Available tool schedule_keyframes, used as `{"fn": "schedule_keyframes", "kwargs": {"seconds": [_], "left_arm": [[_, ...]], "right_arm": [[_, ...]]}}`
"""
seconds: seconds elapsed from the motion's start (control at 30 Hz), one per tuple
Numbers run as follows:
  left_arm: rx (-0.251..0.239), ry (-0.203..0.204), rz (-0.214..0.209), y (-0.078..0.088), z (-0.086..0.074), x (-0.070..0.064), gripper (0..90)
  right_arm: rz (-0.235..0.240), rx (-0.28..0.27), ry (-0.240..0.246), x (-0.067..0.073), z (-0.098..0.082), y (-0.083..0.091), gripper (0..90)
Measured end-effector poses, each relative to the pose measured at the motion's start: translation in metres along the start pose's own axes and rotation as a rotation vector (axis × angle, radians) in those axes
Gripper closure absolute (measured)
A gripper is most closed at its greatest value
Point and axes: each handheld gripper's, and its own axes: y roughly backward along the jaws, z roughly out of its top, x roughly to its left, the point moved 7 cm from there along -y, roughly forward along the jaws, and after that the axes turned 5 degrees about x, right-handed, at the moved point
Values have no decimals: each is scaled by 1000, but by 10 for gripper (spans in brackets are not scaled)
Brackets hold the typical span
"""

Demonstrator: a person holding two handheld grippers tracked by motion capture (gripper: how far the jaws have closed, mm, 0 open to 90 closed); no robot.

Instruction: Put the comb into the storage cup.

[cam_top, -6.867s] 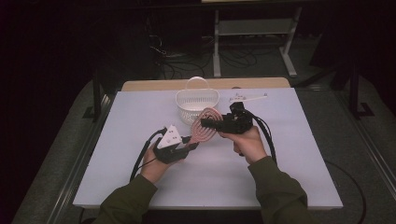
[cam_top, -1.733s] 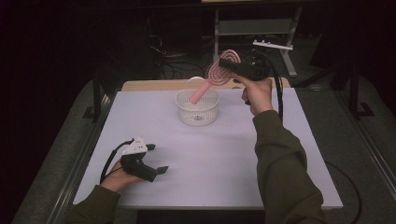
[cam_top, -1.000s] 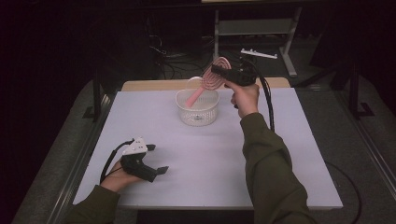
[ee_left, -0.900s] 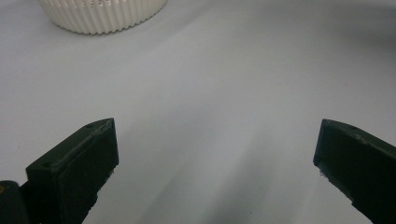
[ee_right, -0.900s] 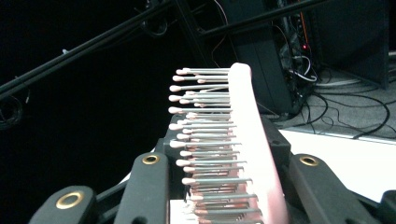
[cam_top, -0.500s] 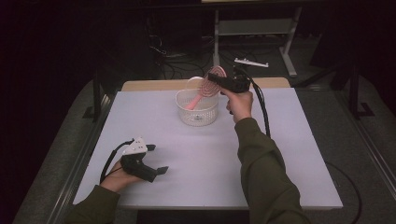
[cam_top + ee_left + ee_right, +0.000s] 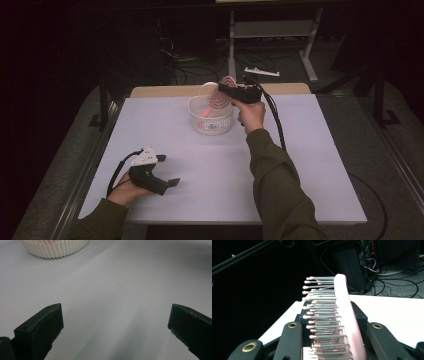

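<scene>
Right gripper (image 7: 223, 91) clamped on head of the pink plastic hairbrush (image 7: 216, 100) with grey pink-tipped bristles, held above the white slotted plastic basket (image 7: 211, 123) at the table's far middle; handle angles down into basket, contact with its floor not visible. Left gripper (image 7: 167, 171) rests on the white table (image 7: 300, 170) near the front-left, its 2 jaws spread wide, nothing between them.

A white table (image 7: 320, 165) stands lit in a dark room, with a tan board (image 7: 165, 91) showing at its far edge. Beyond it the floor (image 7: 350, 75) is grey, strewn with black cables (image 7: 185, 65). A pale metal rack (image 7: 272, 30) stands behind (its top cut off), and a small white strip (image 7: 262, 72) lies beside it.
</scene>
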Motion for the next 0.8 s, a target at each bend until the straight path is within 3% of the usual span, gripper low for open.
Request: {"fn": "schedule_keyframes", "kwargs": {"seconds": [0.8], "left_arm": [[0, -1, -5, 0, 0, -1, 0]], "right_arm": [[-11, 27, -22, -11, -12, -6, 618]]}}
